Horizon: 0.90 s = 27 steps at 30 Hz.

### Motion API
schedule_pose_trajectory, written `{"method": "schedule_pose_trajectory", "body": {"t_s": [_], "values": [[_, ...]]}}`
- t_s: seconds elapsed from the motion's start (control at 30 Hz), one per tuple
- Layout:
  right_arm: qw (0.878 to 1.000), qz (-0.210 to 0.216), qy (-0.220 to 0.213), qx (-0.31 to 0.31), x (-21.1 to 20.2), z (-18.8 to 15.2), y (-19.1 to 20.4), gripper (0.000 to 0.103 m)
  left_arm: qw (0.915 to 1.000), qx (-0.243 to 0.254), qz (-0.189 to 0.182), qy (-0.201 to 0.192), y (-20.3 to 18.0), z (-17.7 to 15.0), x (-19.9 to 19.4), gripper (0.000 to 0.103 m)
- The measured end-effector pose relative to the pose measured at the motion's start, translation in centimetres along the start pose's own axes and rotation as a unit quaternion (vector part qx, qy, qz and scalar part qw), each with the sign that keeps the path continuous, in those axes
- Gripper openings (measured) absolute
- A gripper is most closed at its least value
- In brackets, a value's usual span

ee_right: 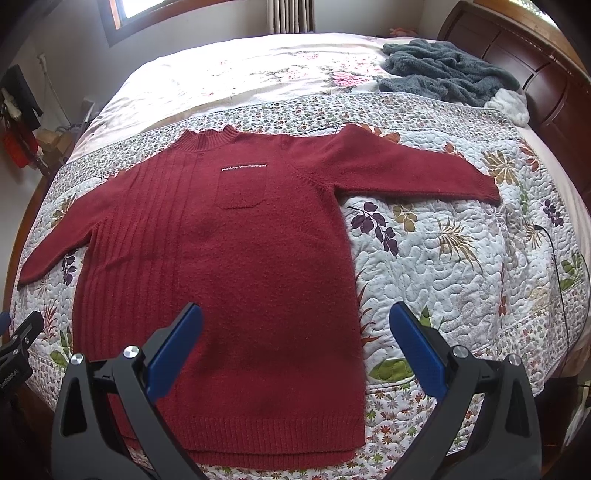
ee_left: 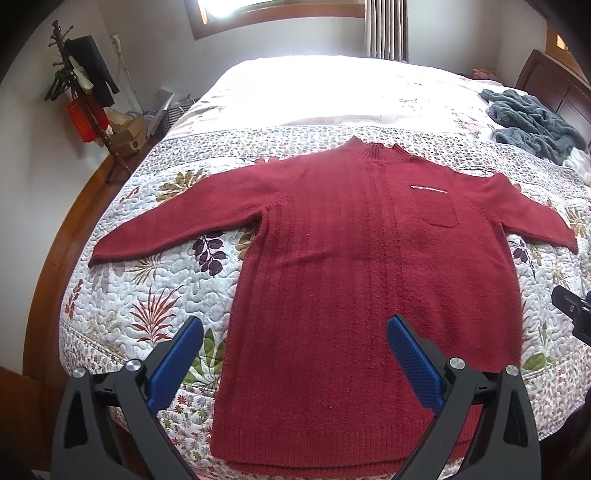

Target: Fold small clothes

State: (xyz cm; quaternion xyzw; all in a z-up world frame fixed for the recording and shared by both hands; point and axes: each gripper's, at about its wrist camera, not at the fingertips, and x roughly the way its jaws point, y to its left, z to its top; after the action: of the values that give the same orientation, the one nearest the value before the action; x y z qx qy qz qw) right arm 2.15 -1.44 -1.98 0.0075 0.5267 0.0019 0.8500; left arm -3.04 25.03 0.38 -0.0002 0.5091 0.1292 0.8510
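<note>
Quilted cotton with a leaf-and-flower print covers the bed (ee_left: 122, 295), which fills most of both wrist views. A plain pale sheet (ee_left: 314, 92) is seen beyond the quilt, brightly lit from a window (ee_left: 258, 7) in the far wall. A curtain (ee_left: 386, 27) hangs at the window's right side. A dark wooden headboard (ee_right: 546, 74) stands at the far right, and a grey fleece garment (ee_right: 443, 72) is heaped on the bed just in front of it. A coat stand (ee_left: 79, 92) with dark and red items is placed by the left wall.

A red sweater (ee_left: 351, 277) is laid flat, front up, in the middle of the quilt. Its long axis runs near to far: the ribbed hem lies at the near edge of the bed and the collar points toward the window. Both sleeves are spread out sideways, left and right, angled slightly toward the near edge. A chest pocket (ee_right: 242, 188) with a pale trim is seen on the sweater's right half.

The left gripper (ee_left: 295, 362) is held above the hem with its blue-padded fingers spread wide, nothing between them. The right gripper (ee_right: 295, 350) is likewise released, poised over the sweater's near right edge.
</note>
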Motion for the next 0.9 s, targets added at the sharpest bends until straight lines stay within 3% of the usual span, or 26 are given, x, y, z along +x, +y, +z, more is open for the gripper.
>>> {"method": "schedule_pose_trajectory", "body": {"t_s": [0.9], "values": [[1.000,-0.006,-0.008,-0.004,-0.09,0.21,-0.20,0.100,1.0000,-0.003,0.002,-0.006,0.13,0.12,-0.26,0.099]]}}
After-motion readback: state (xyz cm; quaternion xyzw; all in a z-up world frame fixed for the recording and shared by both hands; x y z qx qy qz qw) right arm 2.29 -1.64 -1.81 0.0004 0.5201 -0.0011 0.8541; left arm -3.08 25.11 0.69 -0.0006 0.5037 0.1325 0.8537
